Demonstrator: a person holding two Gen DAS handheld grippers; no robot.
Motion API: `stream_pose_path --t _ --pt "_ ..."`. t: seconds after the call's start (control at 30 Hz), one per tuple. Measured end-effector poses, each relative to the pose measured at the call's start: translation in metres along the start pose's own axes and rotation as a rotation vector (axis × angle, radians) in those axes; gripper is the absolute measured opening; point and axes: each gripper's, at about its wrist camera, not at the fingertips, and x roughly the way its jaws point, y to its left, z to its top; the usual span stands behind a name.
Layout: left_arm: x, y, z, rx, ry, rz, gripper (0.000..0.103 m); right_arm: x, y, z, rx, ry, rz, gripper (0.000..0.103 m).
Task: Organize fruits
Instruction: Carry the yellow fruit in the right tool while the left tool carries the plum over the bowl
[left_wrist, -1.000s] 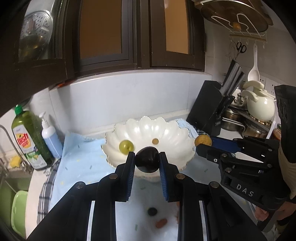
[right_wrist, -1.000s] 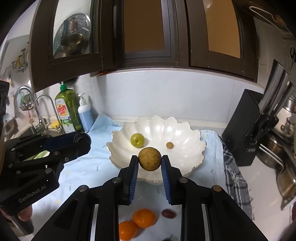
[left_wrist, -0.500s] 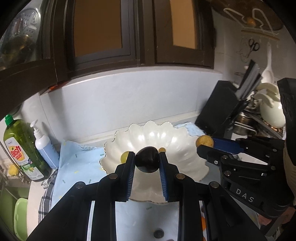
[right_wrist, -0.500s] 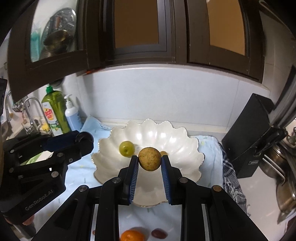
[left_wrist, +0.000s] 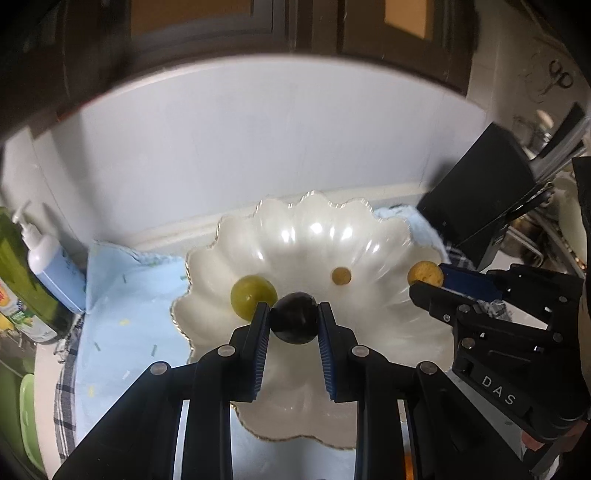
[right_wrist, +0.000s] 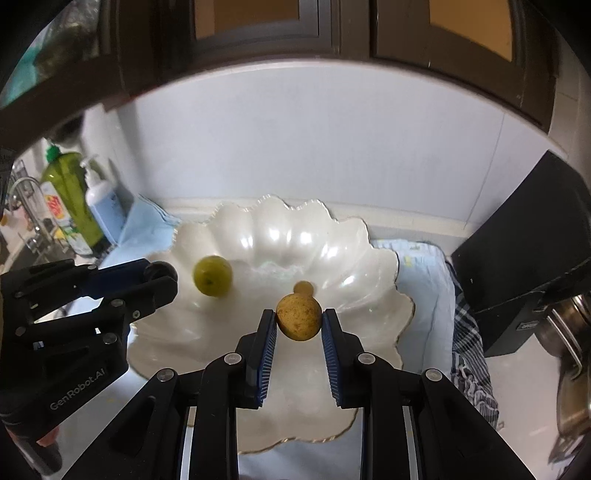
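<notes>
My left gripper (left_wrist: 294, 321) is shut on a dark, near-black round fruit (left_wrist: 294, 317), held over the front of a white scalloped bowl (left_wrist: 373, 314). My right gripper (right_wrist: 299, 319) is shut on a tan speckled round fruit (right_wrist: 299, 316) above the same bowl (right_wrist: 354, 295). Inside the bowl lie a green round fruit (left_wrist: 251, 293) (right_wrist: 212, 276) and a small brown fruit (left_wrist: 341, 275) (right_wrist: 303, 286). In the left wrist view the right gripper (left_wrist: 428, 278) shows at the right with its tan fruit (left_wrist: 423, 272); in the right wrist view the left gripper (right_wrist: 162, 275) shows at the left.
The bowl stands on a light blue cloth (left_wrist: 125, 317) over a checked towel. A green dish-soap bottle (right_wrist: 68, 199) and a pump bottle (right_wrist: 99, 206) stand at the left, a black knife block (right_wrist: 532, 273) at the right. Dark cabinets hang overhead.
Both grippers have moved forward and down over the bowl, each still holding its fruit. The loose fruits on the cloth in front have dropped out of view.
</notes>
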Motion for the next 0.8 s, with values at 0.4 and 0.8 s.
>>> stream_pose_path --t 0.4,0.8 --pt "0.059 0.003 -0.004 -0.009 0.154 0.014 0.026 0.056 -0.009 0.002 0.025 0.146 0.023 0.027" --pt "0.08 -0.001 -0.002 -0.003 0.229 0.03 0.03 0.079 -0.014 -0.004 0.05 0.209 0.036 0.028"
